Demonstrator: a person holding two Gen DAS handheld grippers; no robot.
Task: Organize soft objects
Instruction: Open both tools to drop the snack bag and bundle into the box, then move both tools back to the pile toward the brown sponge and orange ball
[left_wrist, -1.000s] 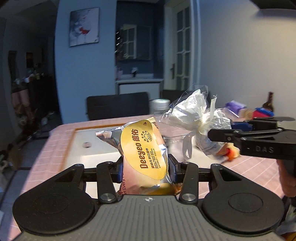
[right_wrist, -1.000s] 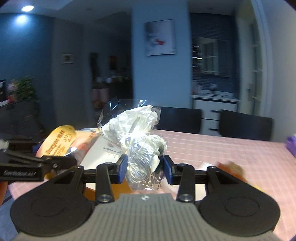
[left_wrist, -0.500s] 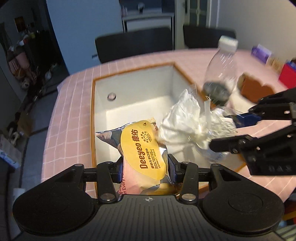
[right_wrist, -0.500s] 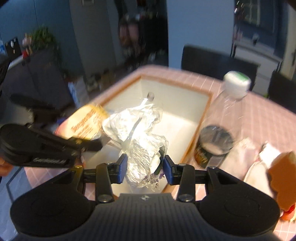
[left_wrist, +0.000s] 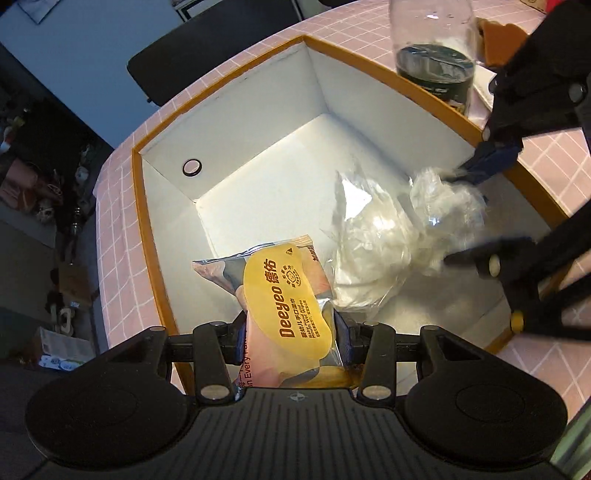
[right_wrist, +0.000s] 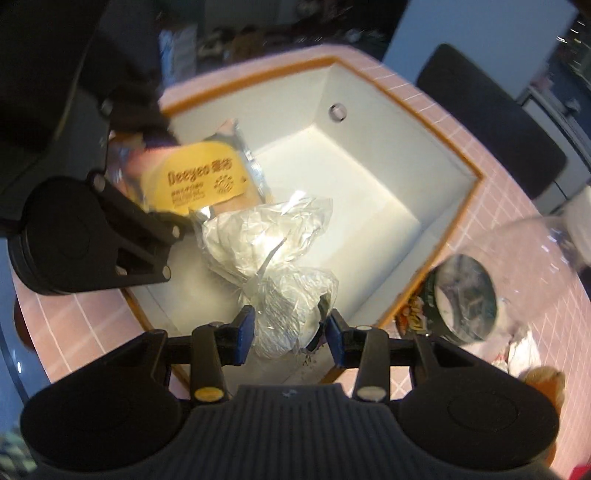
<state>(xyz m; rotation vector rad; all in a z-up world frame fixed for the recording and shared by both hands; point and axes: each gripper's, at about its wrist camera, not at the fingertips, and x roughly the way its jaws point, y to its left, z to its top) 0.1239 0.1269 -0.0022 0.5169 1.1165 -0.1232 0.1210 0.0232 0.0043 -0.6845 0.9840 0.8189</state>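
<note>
My left gripper (left_wrist: 290, 334) is shut on a pink and yellow Deeyeo wipes pack (left_wrist: 284, 295) and holds it over the near end of the white box (left_wrist: 258, 162) with an orange rim. My right gripper (right_wrist: 290, 338) is shut on a crinkled clear plastic bag (right_wrist: 269, 243) and holds it inside the box beside the pack. The bag (left_wrist: 388, 229) and the right gripper (left_wrist: 476, 218) show at the right of the left wrist view. The wipes pack (right_wrist: 199, 181) and the left gripper (right_wrist: 159, 173) show at the left of the right wrist view.
The box sits on a pink checked tablecloth (left_wrist: 122, 258). A clear plastic bottle with dark liquid (left_wrist: 432, 62) stands just outside the box's right rim, also in the right wrist view (right_wrist: 465, 295). A brown soft item (left_wrist: 498, 31) lies beyond it. Black chairs (left_wrist: 207, 48) stand behind.
Both grippers have tilted downward and moved over the box. The wipes pack and the plastic bag have come down into the box opening, still held.
</note>
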